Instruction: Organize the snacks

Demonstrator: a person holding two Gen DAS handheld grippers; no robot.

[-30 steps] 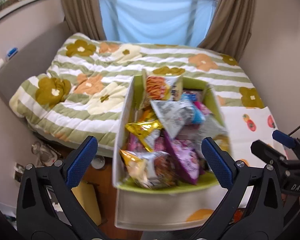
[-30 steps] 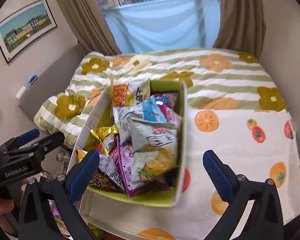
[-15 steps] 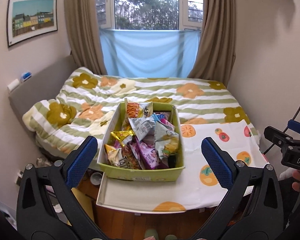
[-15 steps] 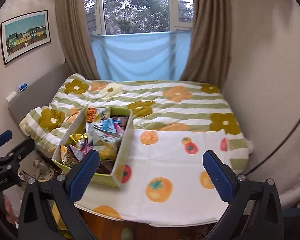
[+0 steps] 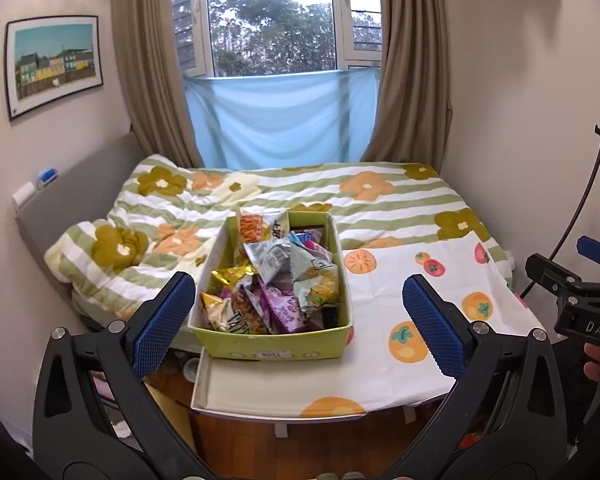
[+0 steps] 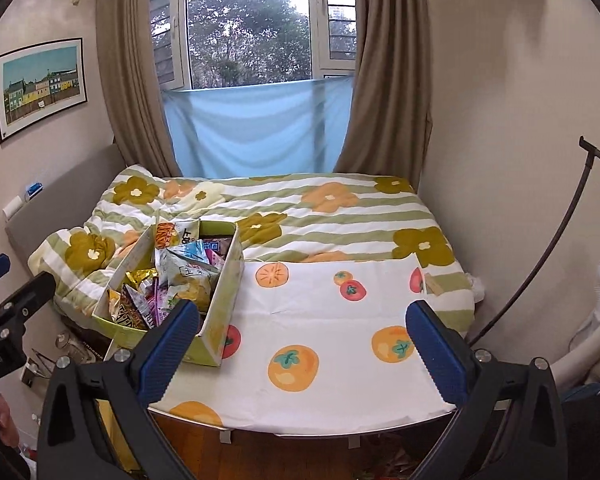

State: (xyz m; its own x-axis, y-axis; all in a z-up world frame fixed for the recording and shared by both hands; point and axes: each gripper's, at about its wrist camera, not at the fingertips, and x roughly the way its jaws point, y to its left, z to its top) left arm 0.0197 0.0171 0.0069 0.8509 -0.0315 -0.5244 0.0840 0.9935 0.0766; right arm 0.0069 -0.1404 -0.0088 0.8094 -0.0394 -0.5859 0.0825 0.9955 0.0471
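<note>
Room: bedroom, window (image 5: 272, 20) at the far wall, brown curtains either side, blue cloth (image 5: 280, 120) hung across the lower pane, framed picture (image 5: 54, 64) on the left wall.
Left gripper (image 5: 300, 312): jaws spread wide, nothing between the blue pads, held off the near edge of the worktop, aimed at the box.
Right gripper (image 6: 302, 336): jaws spread wide, empty, held off the near edge, aimed at the bare middle of the cloth.
Worktop (image 6: 320, 360): covered with a white cloth printed with orange and red fruit, set against the foot of the bed.
Box (image 5: 274, 344): green, open-topped, standing upright at the left end of the worktop, white label on its near wall.
Snack packets (image 5: 276, 280): heaped loosely inside the box, overlapping; orange, silver, gold and purple bags, some rising above the rim.
Bed (image 6: 320, 208): beyond the worktop, green-and-white striped quilt with flower print, rumpled on the left side.
Floor: wood, visible under the near edge.
</note>
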